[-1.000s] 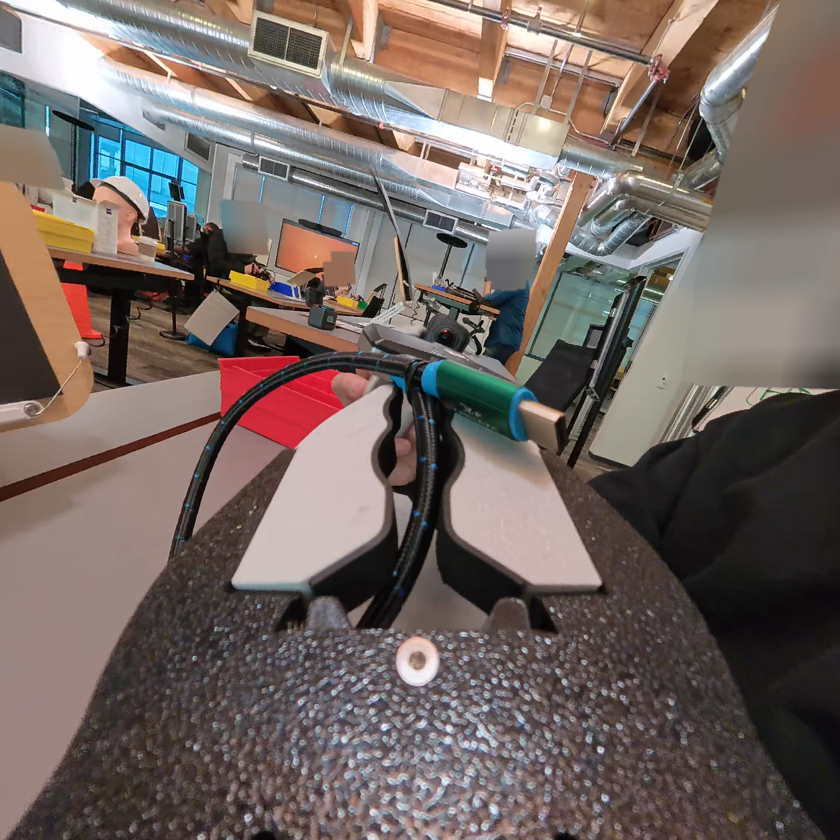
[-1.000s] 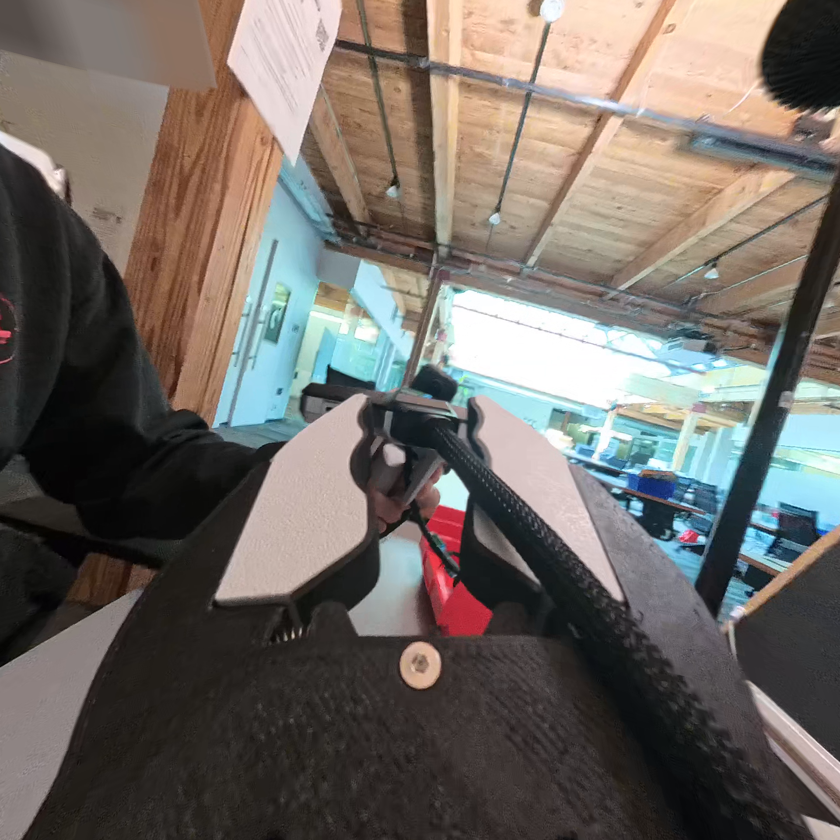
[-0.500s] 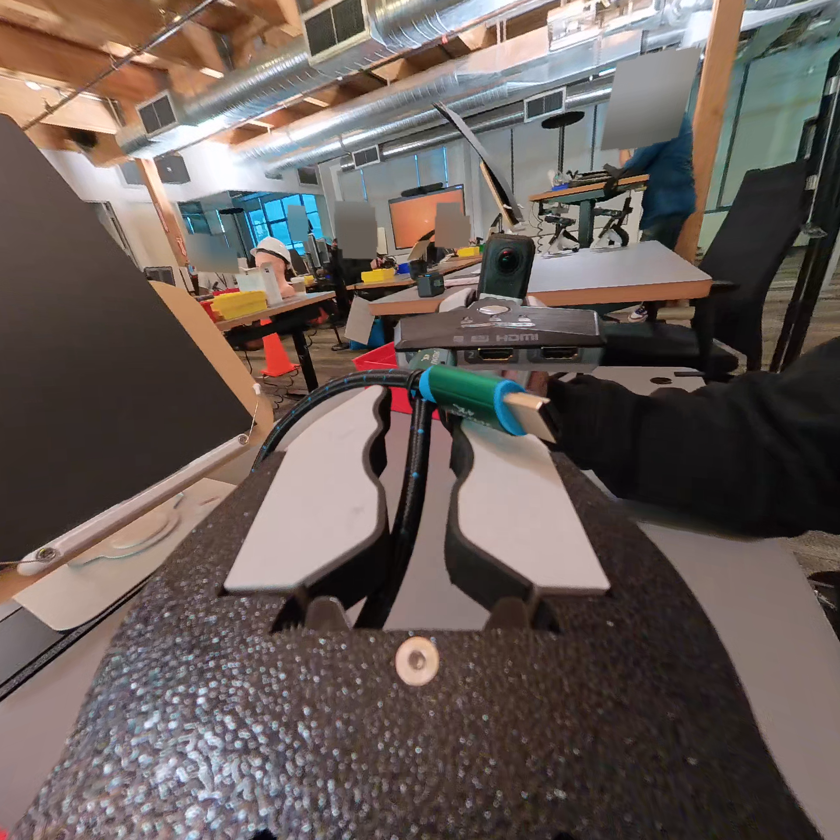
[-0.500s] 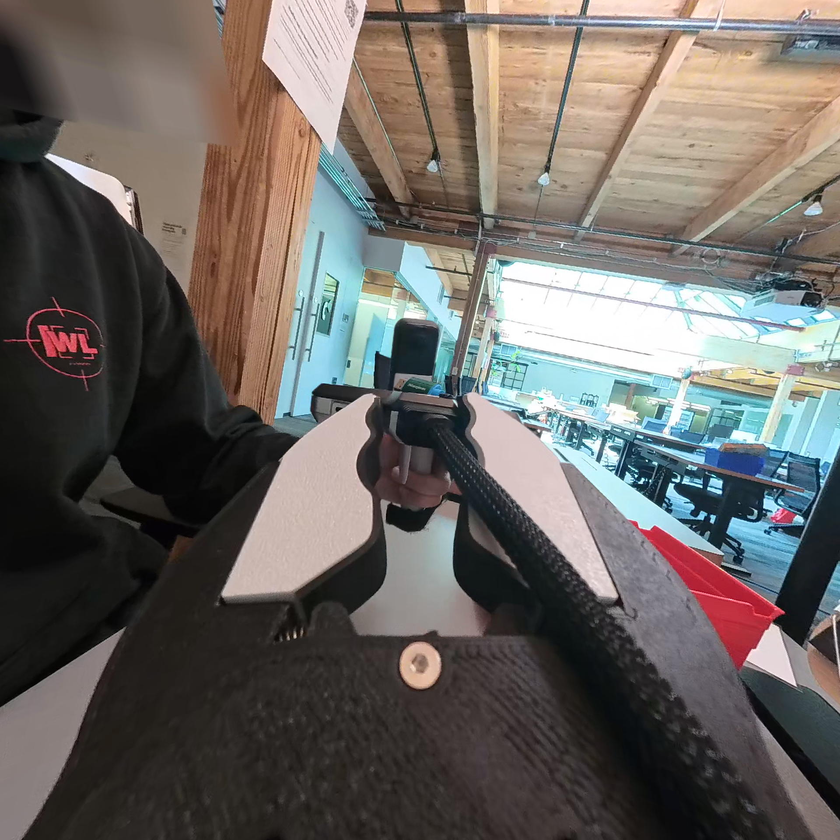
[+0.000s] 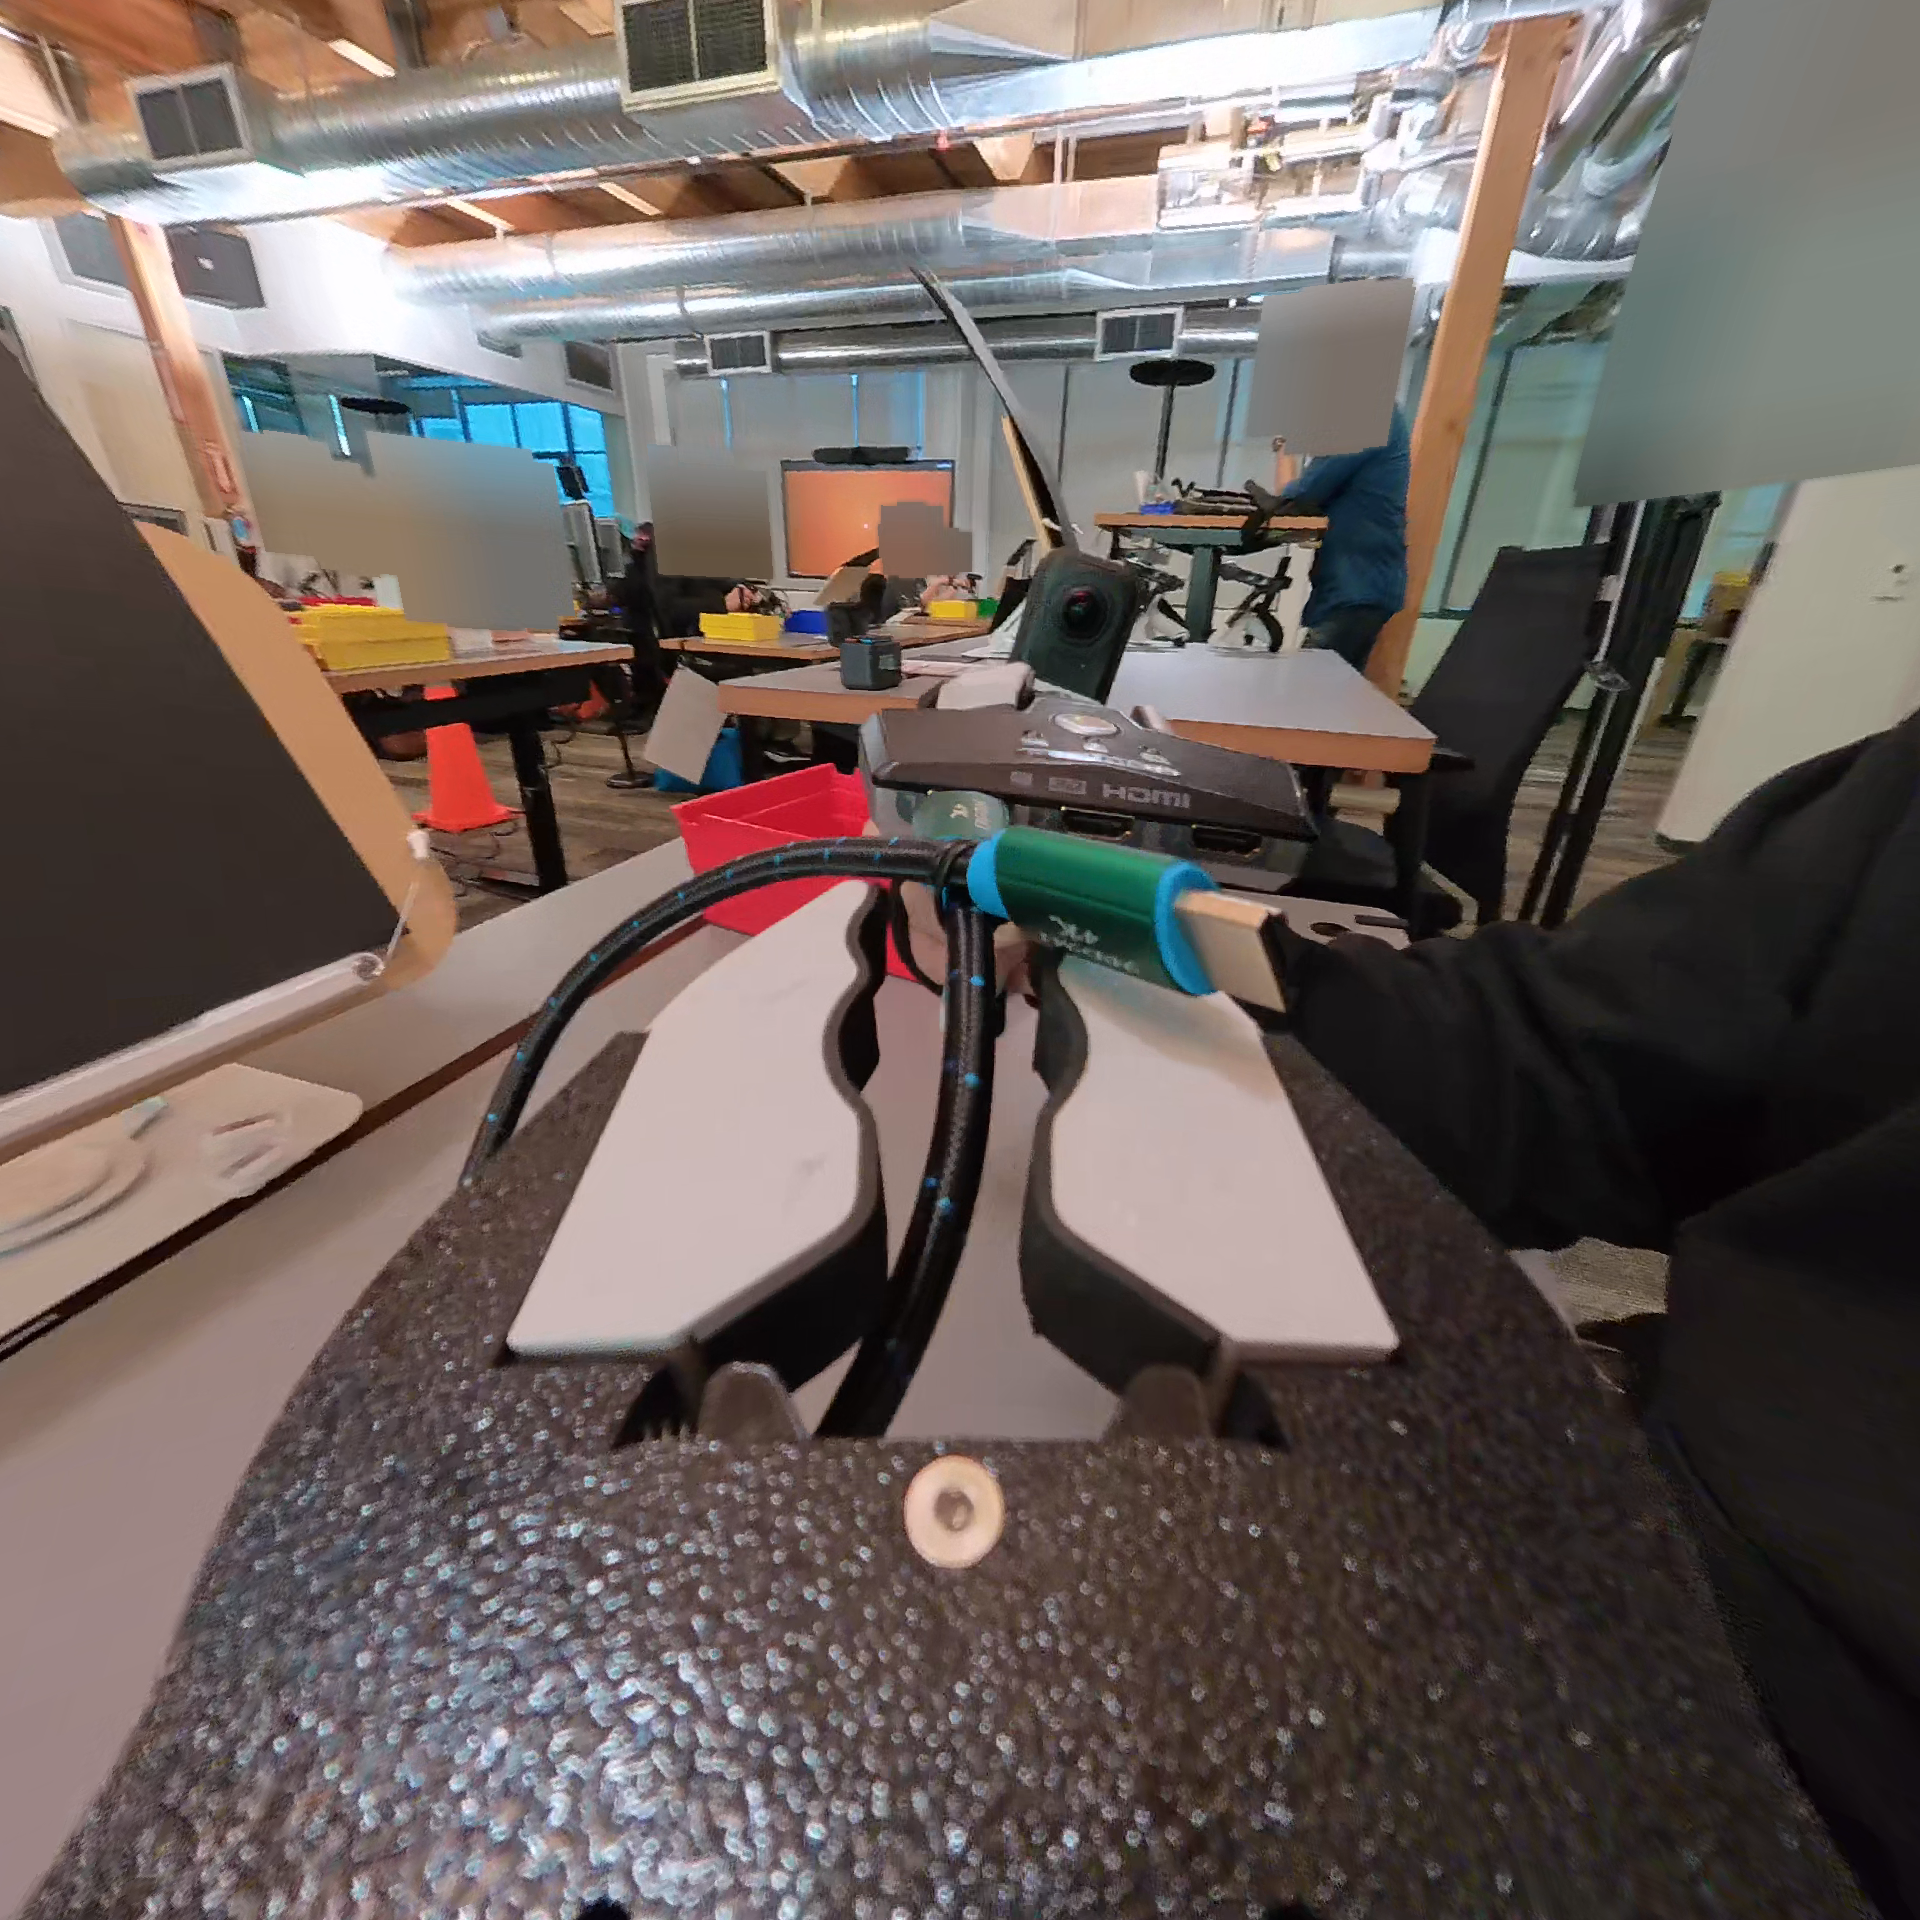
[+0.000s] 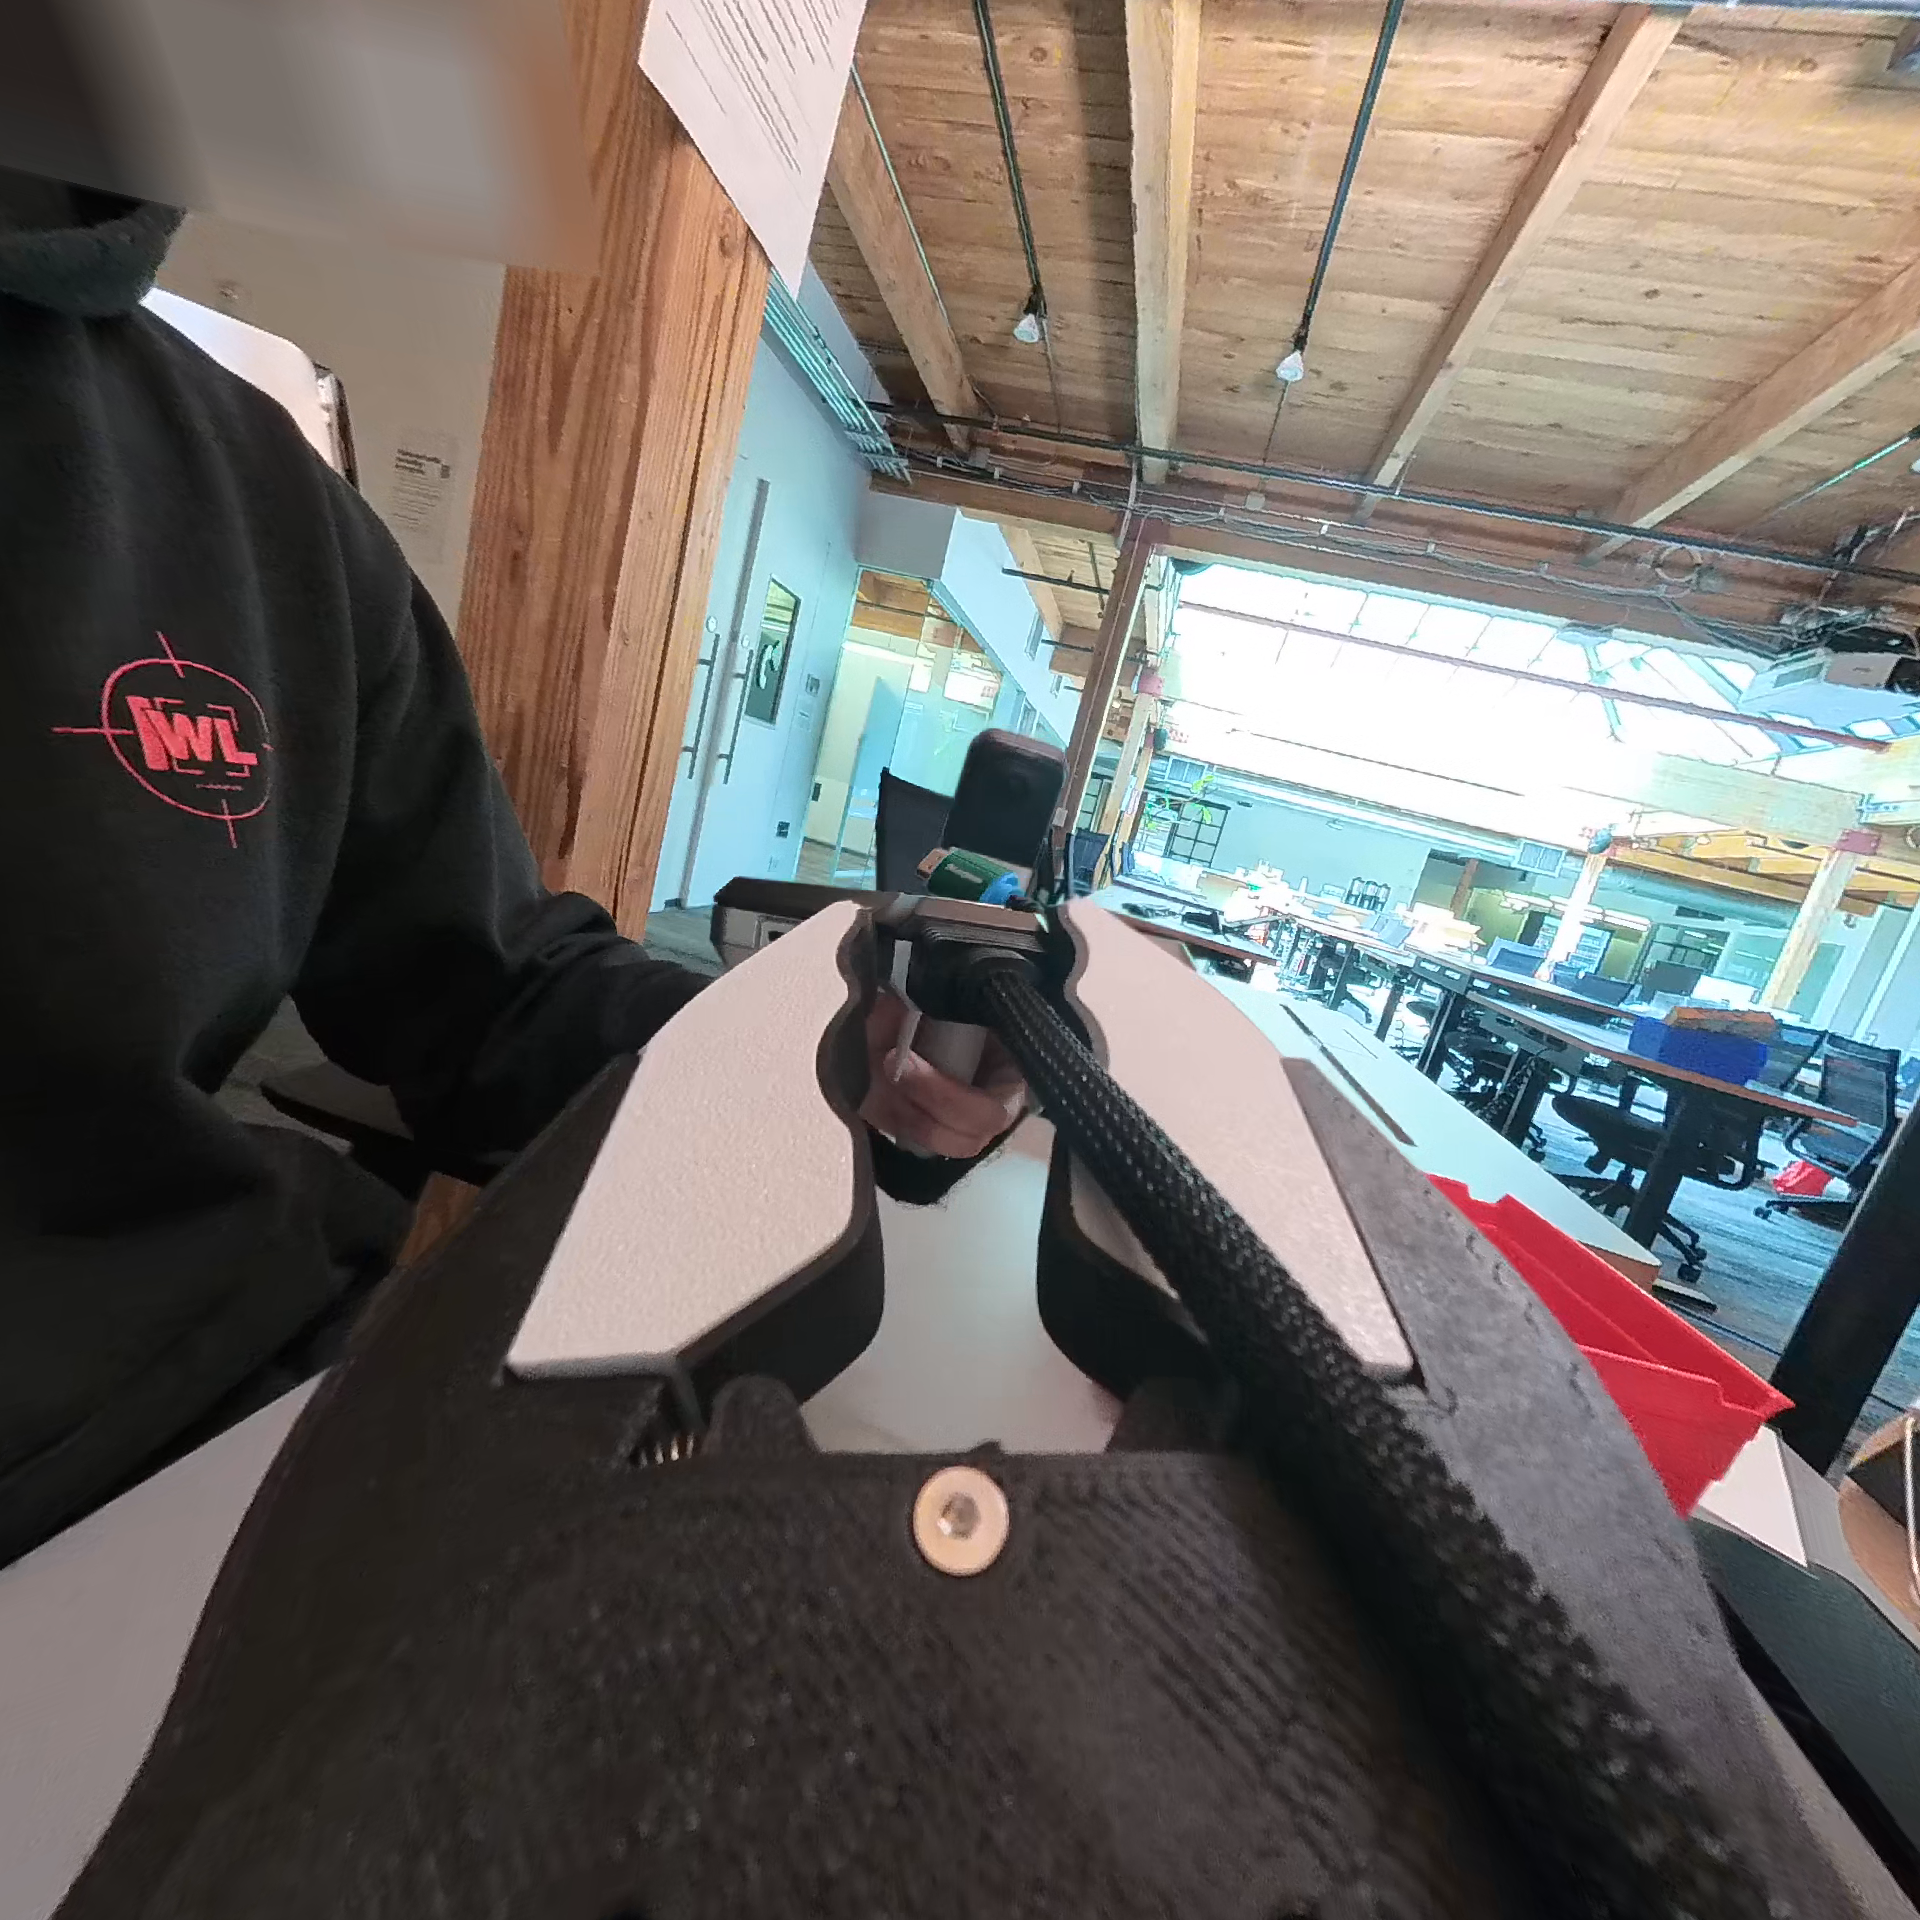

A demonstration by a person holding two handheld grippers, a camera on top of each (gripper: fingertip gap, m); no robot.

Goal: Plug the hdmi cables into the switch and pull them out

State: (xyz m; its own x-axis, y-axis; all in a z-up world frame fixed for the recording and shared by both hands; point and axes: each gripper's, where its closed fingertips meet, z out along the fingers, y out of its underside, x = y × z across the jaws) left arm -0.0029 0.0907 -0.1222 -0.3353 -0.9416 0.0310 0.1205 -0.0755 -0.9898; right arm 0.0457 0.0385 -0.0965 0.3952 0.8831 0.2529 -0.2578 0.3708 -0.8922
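In the left wrist view my left gripper (image 5: 956, 956) stands open. A black braided HDMI cable (image 5: 623, 935) runs loose between its fingers, with a gap on each side. The cable's green plug (image 5: 1081, 914) lies across the right fingertip and points right. Just beyond it is the dark HDMI switch (image 5: 1081, 769), with two empty ports (image 5: 1101, 826) facing me. In the right wrist view my right gripper (image 6: 961, 925) is shut on the narrow end of the switch (image 6: 966, 914). The switch's thick black cable (image 6: 1195, 1226) trails back over the right finger. The green plug (image 6: 961, 873) shows just past the switch.
A red bin (image 5: 779, 831) stands on the white table (image 5: 208, 1455) behind the switch, and it also shows in the right wrist view (image 6: 1621, 1340). A black board on a stand (image 5: 156, 779) is at the left. The person's black sleeve (image 5: 1558, 1039) is at the right.
My left jaws have widened, so they no longer pinch the cable. My right jaws have closed a little on the switch. Both views have swung, and the switch now faces the plug.
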